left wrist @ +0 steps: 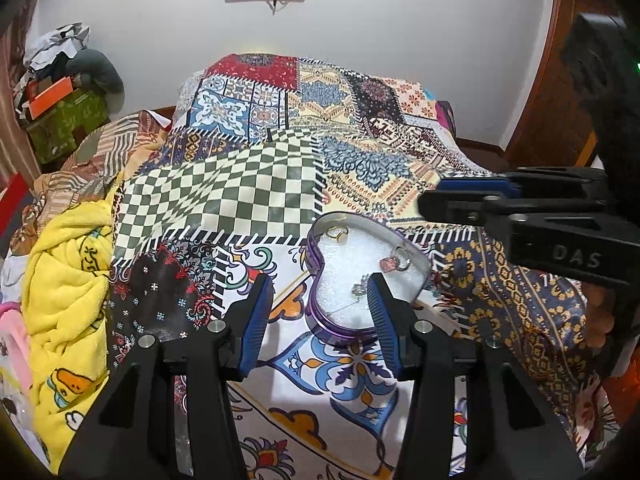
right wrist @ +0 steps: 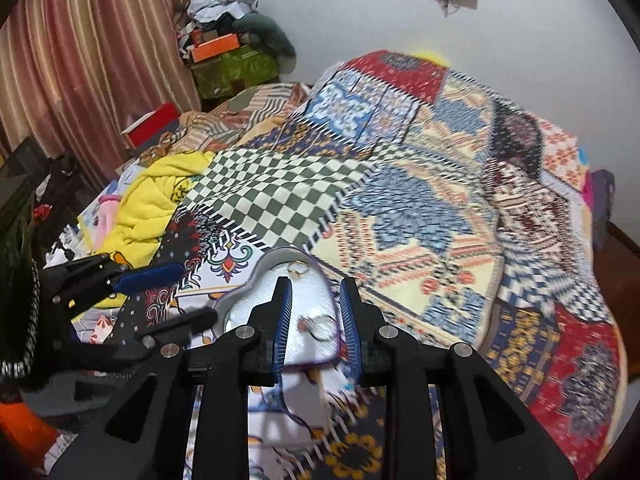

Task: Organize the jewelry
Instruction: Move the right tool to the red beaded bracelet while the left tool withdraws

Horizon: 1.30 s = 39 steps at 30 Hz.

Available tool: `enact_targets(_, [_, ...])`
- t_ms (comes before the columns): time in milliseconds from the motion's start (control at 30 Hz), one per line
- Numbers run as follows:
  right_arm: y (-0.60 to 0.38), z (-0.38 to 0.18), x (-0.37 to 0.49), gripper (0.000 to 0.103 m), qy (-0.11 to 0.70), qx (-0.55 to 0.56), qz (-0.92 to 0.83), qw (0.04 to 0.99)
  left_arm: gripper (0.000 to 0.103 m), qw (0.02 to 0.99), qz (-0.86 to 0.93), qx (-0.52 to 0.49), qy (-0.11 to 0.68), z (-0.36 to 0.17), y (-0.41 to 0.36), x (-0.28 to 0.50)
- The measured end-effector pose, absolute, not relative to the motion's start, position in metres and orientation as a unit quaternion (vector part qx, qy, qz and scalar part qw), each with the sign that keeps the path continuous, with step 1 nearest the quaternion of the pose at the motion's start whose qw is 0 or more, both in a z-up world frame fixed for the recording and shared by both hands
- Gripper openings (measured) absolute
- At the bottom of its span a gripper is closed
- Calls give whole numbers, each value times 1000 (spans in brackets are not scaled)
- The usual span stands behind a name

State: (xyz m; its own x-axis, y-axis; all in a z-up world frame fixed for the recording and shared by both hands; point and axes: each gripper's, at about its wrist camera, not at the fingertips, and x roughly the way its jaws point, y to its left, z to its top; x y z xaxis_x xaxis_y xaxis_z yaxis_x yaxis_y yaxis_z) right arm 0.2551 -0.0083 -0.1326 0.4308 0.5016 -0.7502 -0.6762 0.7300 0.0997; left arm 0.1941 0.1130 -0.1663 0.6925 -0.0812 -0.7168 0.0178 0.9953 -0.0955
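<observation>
Two black grippers with blue pads hover over a heart-shaped purple-walled jewelry box [left wrist: 326, 330] lined with white foam, resting on the patchwork bedspread [left wrist: 224, 196]. Left gripper [left wrist: 320, 286] jaws stand wide, empty. Right gripper [right wrist: 316, 294] jaws are partly spread, holding nothing. Inside lie a gold ring [left wrist: 337, 233], a pink-stone pendant ring [left wrist: 394, 262] and a thin silver chain [left wrist: 352, 300]

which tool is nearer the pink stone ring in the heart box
Right. In its own view the right tool frames the pink stone ring between its open fingers, directly above it. The left tool sits nearer the heart-shaped box's pointed end, short of the ring.
</observation>
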Motion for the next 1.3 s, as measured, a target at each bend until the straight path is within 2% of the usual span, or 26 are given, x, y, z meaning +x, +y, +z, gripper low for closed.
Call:
enact_targets(400, [-60,-98,207,23,377,-97,312,867,49,930,-28,-26,364,-125,90,153])
enact_targets(467, [-69,-95,199,25,373,-98,302,872,50,931,-28,-23,362,-120,85,144])
enact_targets(533, [-78,-93,190,34,371,-95,295,875,51,932,-29,-20,362,-117,81,137])
enact_targets(600, [-88,-92,182,37,369,-91,287,880,52,931,-30,-17,363,-117,76,129])
enact_targets(700, [-103,-94,175,38,374,-82,275,882,54,929,-33,-14,369,-118,68,120])
enact_targets(1000, [-133,-134,161,39,431,-71,247,865,54,913,-47,-18,404,-142,47,109])
enact_targets(1133, [-136,-166,163,49,473,-71,245,843,54,905,-50,-16,421,-155,41,109])
enact_targets(1300, [-133,-190,172,53,500,-80,245,827,54,897,-53,-23,438,-169,39,111])
